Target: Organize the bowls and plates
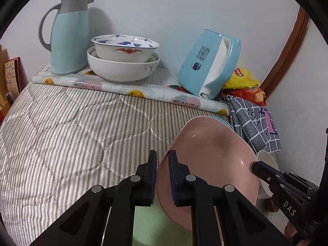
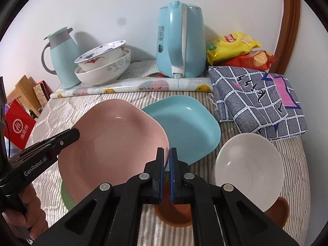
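From the left wrist, I see the pink plate (image 1: 209, 155) tilted, its left rim pinched between my left gripper (image 1: 163, 160) and its nearly closed fingers; the right gripper (image 1: 255, 167) bites the far rim.

From the right wrist, my right gripper (image 2: 166, 155) is clamped narrow on the pink plate's (image 2: 114, 141) right rim, above the blue plate (image 2: 184, 127) and beside the white bowl (image 2: 249, 170).
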A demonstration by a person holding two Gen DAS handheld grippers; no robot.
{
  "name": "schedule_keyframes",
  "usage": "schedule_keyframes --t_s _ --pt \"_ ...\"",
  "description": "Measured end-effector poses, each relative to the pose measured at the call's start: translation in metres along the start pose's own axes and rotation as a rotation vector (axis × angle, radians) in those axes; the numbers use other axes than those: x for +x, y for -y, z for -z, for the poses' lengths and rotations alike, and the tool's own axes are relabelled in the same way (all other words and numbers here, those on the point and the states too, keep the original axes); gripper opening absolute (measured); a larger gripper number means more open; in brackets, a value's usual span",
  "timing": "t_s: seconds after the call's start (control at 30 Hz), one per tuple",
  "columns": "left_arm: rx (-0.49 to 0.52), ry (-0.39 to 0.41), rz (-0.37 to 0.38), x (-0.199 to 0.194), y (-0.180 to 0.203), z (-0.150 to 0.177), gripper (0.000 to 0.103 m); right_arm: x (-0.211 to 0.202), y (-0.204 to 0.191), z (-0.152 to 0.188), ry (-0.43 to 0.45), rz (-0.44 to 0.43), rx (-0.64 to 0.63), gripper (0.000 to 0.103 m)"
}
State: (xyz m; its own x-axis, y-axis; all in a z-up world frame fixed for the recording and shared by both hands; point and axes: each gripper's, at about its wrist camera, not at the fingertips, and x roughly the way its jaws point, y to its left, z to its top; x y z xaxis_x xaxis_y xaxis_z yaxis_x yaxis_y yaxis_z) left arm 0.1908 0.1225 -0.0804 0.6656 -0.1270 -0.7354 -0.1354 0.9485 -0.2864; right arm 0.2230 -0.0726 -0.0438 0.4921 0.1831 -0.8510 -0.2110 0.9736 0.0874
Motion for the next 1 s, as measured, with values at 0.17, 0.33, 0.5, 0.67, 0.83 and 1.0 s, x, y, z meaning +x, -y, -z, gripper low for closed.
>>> schedule_keyframes --t_s 0.17,0.33,0.5,0.67,0.83,1.0 --pt "-0.005 0.01 -0.01 -0.013 -0.003 0.006 0.012 -0.015 -0.007 0.004 0.023 -0.007 -0.009 0.005" --pt "-0.01 0.018 -0.023 -0.025 -0.007 0.014 0.012 -0.023 -0.013 0.01 0.034 -0.017 -0.018 0.004" --pt "-0.023 0.017 -0.031 -0.035 -0.013 0.022 0.012 -0.027 -0.019 0.018 0.03 -0.031 -0.018 0.004" --pt "-0.048 0.027 -0.035 -0.044 -0.019 0.025 0.012 -0.031 -0.028 0.023 0.036 -0.03 -0.042 0.004" --pt "-0.058 0.013 -0.041 -0.044 -0.024 0.03 0.012 -0.029 -0.032 0.027 0.031 -0.044 -0.039 0.004" --pt "-0.066 -0.008 -0.043 -0.04 -0.029 0.034 0.012 -0.02 -0.031 0.029 0.019 -0.05 -0.035 0.003"
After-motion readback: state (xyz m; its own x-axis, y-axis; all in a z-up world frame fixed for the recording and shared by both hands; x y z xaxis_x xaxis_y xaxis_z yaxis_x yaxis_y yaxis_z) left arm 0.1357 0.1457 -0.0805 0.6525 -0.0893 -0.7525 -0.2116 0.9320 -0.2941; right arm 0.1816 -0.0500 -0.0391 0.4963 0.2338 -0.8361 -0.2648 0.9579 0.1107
